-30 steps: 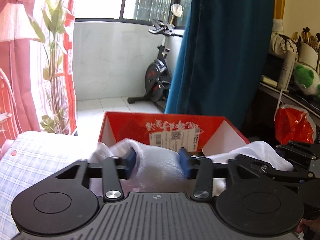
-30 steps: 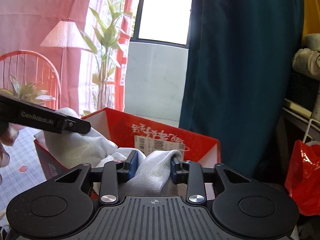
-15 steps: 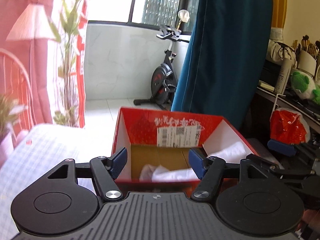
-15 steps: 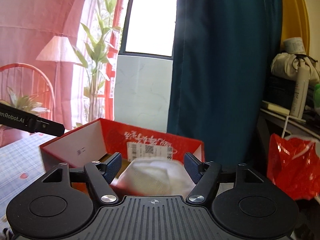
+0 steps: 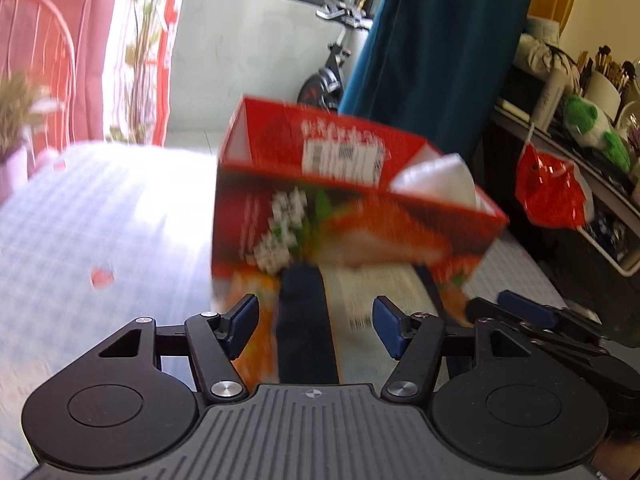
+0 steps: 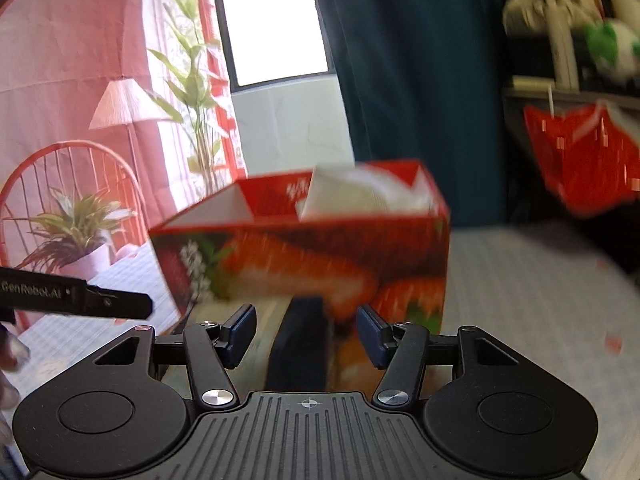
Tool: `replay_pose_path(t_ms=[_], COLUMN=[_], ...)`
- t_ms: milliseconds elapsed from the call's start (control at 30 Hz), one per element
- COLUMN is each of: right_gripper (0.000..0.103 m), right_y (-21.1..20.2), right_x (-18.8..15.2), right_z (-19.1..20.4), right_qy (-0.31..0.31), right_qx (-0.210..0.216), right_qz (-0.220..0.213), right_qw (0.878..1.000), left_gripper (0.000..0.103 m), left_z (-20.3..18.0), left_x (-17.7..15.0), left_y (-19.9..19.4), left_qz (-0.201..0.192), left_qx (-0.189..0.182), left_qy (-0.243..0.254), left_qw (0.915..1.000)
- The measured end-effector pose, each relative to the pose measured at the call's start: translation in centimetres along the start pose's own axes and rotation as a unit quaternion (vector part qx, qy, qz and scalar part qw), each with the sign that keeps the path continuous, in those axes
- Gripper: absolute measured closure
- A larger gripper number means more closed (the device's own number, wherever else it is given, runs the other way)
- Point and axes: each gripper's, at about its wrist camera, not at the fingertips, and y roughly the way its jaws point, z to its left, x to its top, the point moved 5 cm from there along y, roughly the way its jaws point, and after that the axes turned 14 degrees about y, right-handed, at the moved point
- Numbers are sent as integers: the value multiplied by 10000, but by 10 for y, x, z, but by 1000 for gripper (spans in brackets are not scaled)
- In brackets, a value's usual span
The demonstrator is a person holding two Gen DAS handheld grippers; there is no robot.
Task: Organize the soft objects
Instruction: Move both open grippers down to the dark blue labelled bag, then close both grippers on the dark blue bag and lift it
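A red printed cardboard box (image 5: 352, 216) stands on the checked tablecloth, also in the right wrist view (image 6: 304, 256). White cloth (image 5: 436, 178) sticks up from its right inside corner; it shows in the right wrist view too (image 6: 368, 196). My left gripper (image 5: 316, 324) is open and empty, low in front of the box. My right gripper (image 6: 306, 334) is open and empty, also just in front of the box. The right gripper's fingers (image 5: 528, 312) show at the left view's right edge. The left gripper's finger (image 6: 76, 294) shows at the right view's left edge.
A checked tablecloth (image 5: 100, 216) covers the table. A red plastic bag (image 5: 550, 192) hangs at the right by a cluttered shelf with a green plush (image 5: 596, 128). A teal curtain (image 5: 440, 52), exercise bike (image 5: 328, 68), potted plant (image 6: 80, 232) and red chair (image 6: 52, 168) stand behind.
Both grippers let go of the white cloth, which dropped into the box, then pulled back and lowered to in front of the box. Both stay open.
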Motion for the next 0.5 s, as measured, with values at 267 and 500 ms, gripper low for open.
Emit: replay_pose_path(t_ms=[267, 500], right_gripper=[49, 47], right_y=[6, 34], right_x=[-29, -11], right_z=[3, 7], right_qy=[-54, -171], right_qx=[71, 96], right_qz=[374, 574], right_qw=[9993, 9982], left_gripper=[38, 39], left_z=[-5, 10], left_x=[-32, -9], left_y=[18, 47], left_qz=[276, 477], left_qx=[102, -197], left_qy=[103, 118], left_qw=[9995, 9986])
